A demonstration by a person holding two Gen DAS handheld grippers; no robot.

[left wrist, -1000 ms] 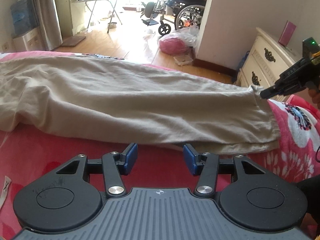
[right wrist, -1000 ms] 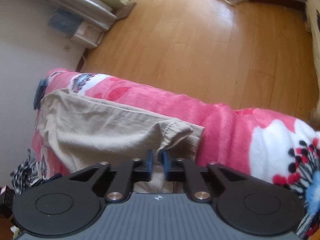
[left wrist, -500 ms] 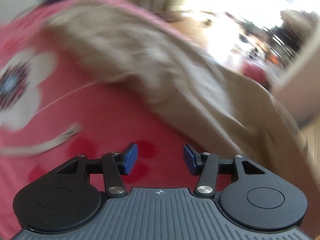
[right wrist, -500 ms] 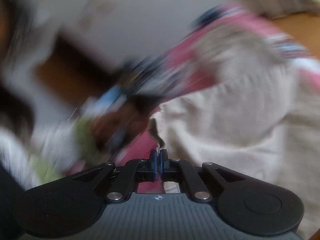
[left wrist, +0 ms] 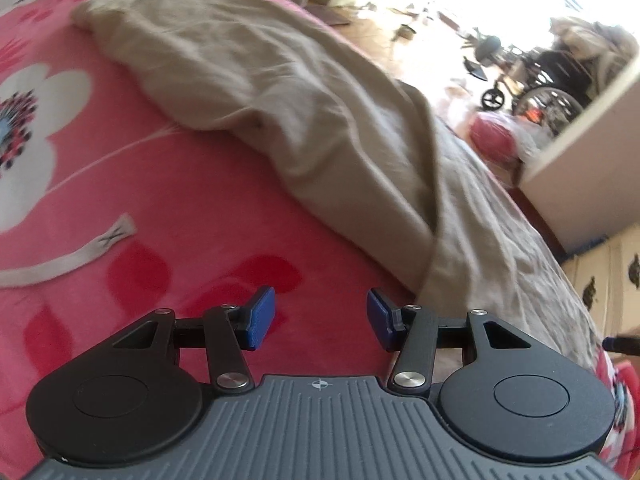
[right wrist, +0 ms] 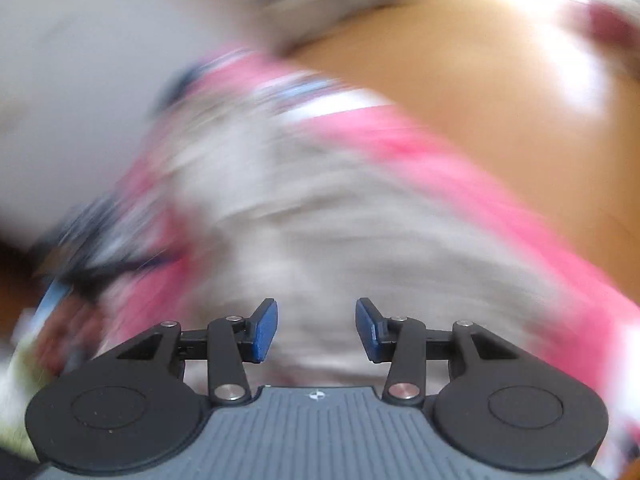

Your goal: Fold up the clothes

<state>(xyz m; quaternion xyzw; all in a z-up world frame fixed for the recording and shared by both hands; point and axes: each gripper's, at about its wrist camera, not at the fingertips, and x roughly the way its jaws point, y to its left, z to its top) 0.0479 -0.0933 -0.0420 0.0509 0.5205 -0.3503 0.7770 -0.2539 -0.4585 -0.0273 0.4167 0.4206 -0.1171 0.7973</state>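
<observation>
Beige trousers [left wrist: 288,92] lie stretched across a pink flowered blanket [left wrist: 168,208] in the left wrist view, one layer folded over another. My left gripper [left wrist: 318,316] is open over bare blanket, just left of the cloth's near edge, with nothing between its fingers. In the blurred right wrist view the beige trousers [right wrist: 320,232] fill the middle. My right gripper [right wrist: 316,330] hovers over them, its jaws opening, and no cloth is pinched between the pads.
A white fabric strap [left wrist: 68,260] lies on the blanket at left. Beyond the bed are a wooden floor [left wrist: 380,28], a wheelchair [left wrist: 548,92], a pink bag [left wrist: 492,136] and a cream drawer cabinet [left wrist: 608,276] at right.
My right gripper swung across with a corner of the trousers pinched, then let go and its jaws spread. My left gripper rolled and shifted along the bed, staying open.
</observation>
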